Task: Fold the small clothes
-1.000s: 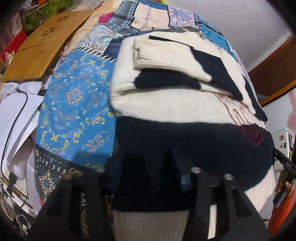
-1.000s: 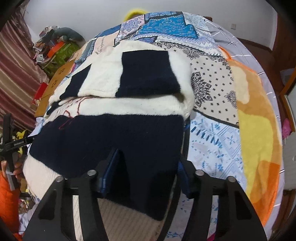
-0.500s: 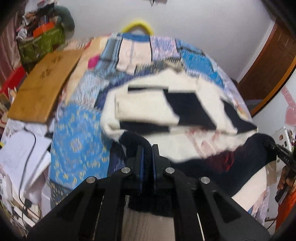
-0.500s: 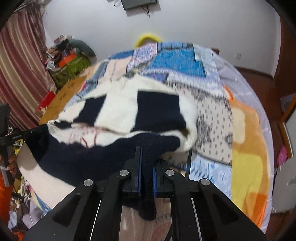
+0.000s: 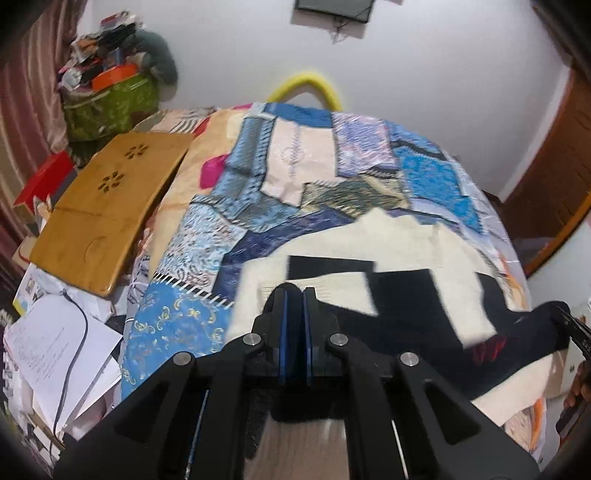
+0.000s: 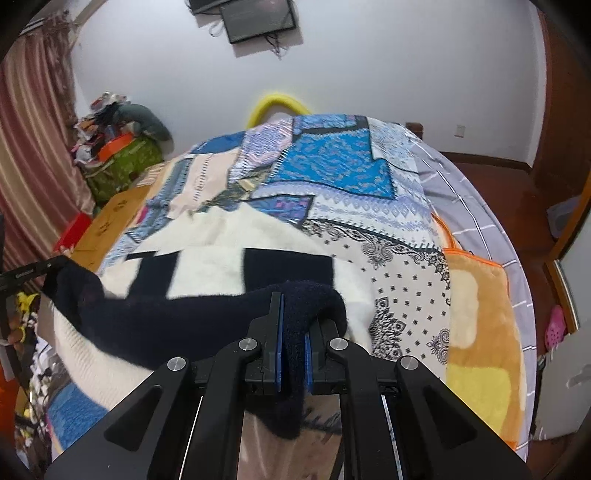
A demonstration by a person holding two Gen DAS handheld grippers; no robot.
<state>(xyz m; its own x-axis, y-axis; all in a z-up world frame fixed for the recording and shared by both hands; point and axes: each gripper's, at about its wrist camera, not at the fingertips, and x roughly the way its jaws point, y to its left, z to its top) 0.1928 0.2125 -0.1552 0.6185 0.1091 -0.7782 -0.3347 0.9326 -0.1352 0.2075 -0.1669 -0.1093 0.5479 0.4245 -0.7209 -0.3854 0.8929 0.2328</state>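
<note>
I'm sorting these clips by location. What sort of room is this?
Most likely a lived-in bedroom: a bed under a patchwork quilt fills the view, a screen hangs on the wall, and a striped curtain hangs beside piled belongings.

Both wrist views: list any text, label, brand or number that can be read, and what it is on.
None can be read with confidence.
Black bar at the left edge of the right wrist view: small white lettering, too small to read.
White papers in the left wrist view: faint handwriting, blurred.
Sweater: no lettering legible.
</note>
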